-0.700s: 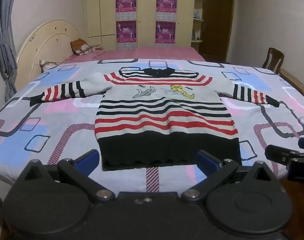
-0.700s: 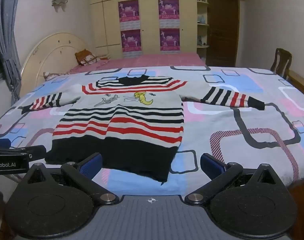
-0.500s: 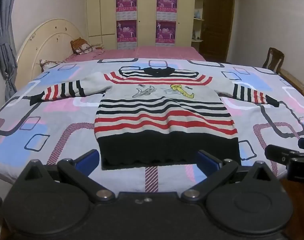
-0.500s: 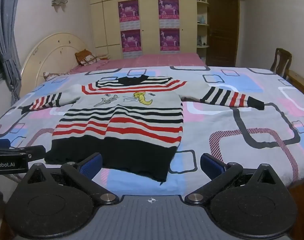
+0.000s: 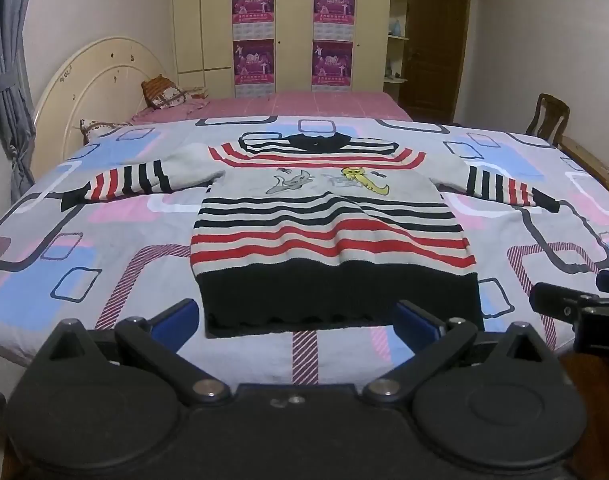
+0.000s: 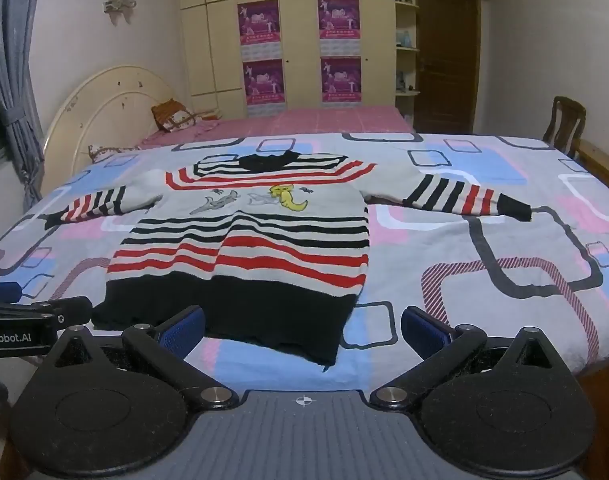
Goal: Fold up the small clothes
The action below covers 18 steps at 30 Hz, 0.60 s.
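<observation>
Nothing has moved since the earlier frames: the sweater (image 5: 332, 232) lies flat on the bed (image 5: 104, 264). Both grippers, left gripper (image 5: 296, 318) and right gripper (image 6: 302, 326), hang released and empty; each should pinch a sleeve cuff cleanly before folding inward.

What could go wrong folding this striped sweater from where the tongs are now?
1. The sweater lies on a soft quilt; open tongs might pinch quilt along with the black hem.
2. Both sleeves are spread wide, so a fold could drag one crooked.
3. The other tongs sit close beside, so they might bump.
</observation>
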{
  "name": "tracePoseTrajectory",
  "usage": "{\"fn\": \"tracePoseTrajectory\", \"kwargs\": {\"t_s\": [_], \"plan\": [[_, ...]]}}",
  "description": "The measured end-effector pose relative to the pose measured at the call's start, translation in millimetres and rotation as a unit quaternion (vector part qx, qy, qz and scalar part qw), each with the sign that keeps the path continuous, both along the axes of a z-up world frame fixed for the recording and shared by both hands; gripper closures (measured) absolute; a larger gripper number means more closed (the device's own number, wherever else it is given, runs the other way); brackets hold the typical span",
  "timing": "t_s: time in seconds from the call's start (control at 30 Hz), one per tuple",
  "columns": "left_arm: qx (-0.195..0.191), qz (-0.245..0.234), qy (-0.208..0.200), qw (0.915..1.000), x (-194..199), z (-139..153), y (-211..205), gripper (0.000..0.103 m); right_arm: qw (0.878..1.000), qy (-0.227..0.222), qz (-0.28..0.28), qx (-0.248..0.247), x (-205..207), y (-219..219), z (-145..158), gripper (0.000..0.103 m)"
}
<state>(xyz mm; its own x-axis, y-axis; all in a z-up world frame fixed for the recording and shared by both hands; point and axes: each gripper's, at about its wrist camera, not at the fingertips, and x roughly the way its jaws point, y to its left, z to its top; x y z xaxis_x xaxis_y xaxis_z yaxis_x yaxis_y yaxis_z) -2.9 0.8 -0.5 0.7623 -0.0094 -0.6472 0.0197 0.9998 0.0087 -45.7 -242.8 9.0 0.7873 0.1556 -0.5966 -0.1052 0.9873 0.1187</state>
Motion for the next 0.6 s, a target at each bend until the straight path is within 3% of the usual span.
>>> {"fn": "tracePoseTrajectory", "kwargs": {"t_s": [0.6], "plan": [[0.001,0.002,0.000,1.0000,-0.7,0.9,1.4,0.000,1.000,-0.001,0.004,-0.003,1.7,7.0,2.8,0.000]]}}
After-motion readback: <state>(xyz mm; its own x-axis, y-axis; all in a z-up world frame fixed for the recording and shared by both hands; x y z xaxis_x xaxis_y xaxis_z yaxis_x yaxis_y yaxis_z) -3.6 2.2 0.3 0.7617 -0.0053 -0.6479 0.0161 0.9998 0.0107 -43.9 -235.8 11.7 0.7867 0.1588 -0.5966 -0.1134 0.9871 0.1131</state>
